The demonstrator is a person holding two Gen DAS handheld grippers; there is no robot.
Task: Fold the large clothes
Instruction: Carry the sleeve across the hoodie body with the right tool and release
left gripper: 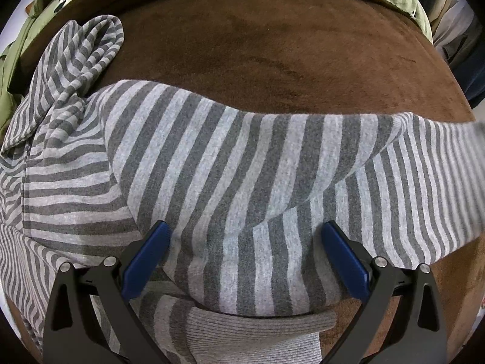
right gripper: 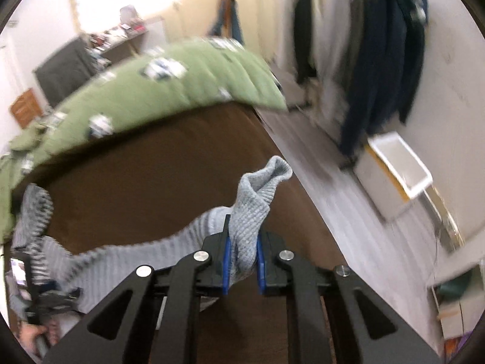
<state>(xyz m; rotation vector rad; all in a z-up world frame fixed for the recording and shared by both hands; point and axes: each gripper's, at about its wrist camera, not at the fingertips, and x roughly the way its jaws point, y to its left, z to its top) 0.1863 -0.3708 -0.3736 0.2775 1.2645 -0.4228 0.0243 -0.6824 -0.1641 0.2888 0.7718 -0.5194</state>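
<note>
A grey striped hooded top lies spread on a brown bed cover; its hood lies at the far left. My left gripper is open just above the top's folded sleeve, near a ribbed cuff. My right gripper is shut on the other sleeve's ribbed cuff and holds it above the bed, with the striped sleeve trailing left. The left gripper and the hand holding it show at the lower left of the right wrist view.
A green quilt lies along the bed's far side. The floor runs past the bed's right edge, with a white bin and hanging dark clothes by the wall. A dresser stands at the back.
</note>
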